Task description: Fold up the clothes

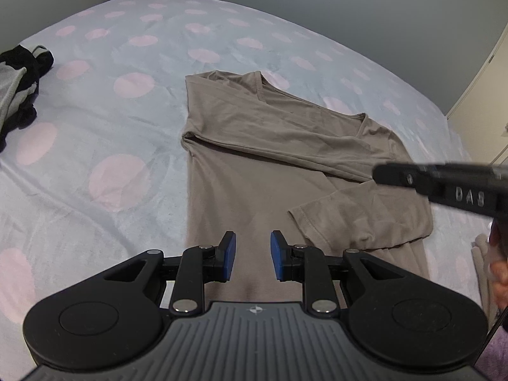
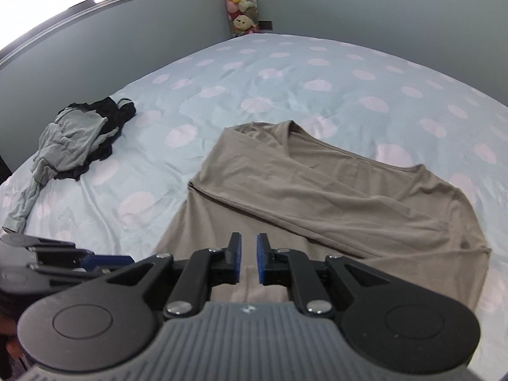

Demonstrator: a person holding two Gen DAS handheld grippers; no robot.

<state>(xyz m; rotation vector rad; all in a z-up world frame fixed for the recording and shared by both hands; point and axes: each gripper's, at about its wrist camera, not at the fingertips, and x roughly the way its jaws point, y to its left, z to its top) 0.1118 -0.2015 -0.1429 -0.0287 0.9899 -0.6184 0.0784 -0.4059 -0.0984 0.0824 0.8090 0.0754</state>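
Left wrist view: left gripper spread above the taupe T-shirt (one sleeve folded across); right gripper narrowly parted, holding nothing; polka-dot bedsheet bare around the hem.

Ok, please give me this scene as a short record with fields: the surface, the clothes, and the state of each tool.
surface: bed with dotted sheet
shirt: brown shirt, spread flat, one side and sleeve folded across the body
pile: grey and black clothes, unfolded, apart from the shirt, to its left
left tool: open, empty, above the shirt's lower part
right tool: slightly open, empty, above the shirt
toys: plush toys in the far corner
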